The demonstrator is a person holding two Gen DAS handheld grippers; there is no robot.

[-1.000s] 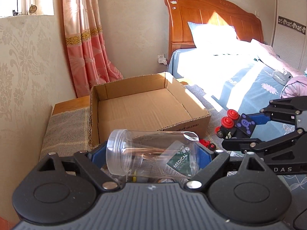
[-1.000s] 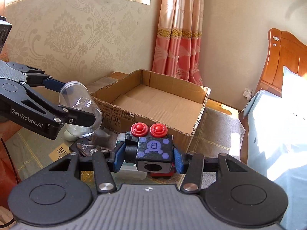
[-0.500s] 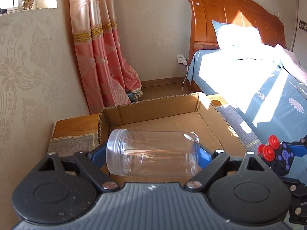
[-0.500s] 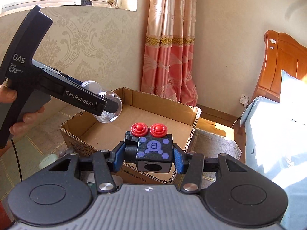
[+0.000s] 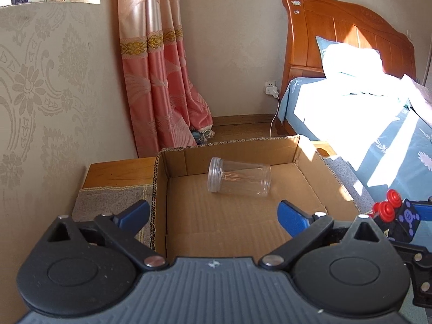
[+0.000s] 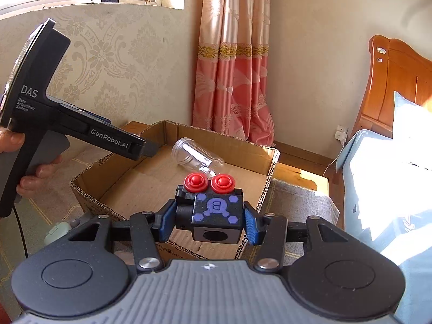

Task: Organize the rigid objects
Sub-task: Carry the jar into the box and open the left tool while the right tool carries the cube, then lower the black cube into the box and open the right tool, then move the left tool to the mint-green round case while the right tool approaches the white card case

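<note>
The left tongs (image 5: 213,213) stood wide apart and empty above the near edge of the box (image 5: 310,178), their blue pads (image 5: 135,212) well clear of anything. The jar (image 5: 239,180) lay on its side on the cardboard floor toward the far wall, mouth to the left; lying down seemed the steadier way for it in so shallow a box, though a round body may roll. It was clear plastic with a threaded neck, no lid, and nothing I could make out inside, and the sun picked out faint streaks along its wall.

The right tongs (image 6: 209,222) were clamped on the toy (image 6: 213,210), one pad on each flat side, which looked the sensible hold for a blocky thing, since the flat faces give the pads a square seat. It hung at the near right corner of the box, over the rim and not yet lowered. The toy was a black block with purple hexagons and a purple letter B on top, a round hole in the face toward the camera, and two red knobs (image 6: 208,182) at its far end.

The box sat on a table (image 5: 110,197) with a grey cloth, beside the bed (image 5: 351,124). I judged the toy was meant for the bare floor right of the jar, set down without knocking it
</note>
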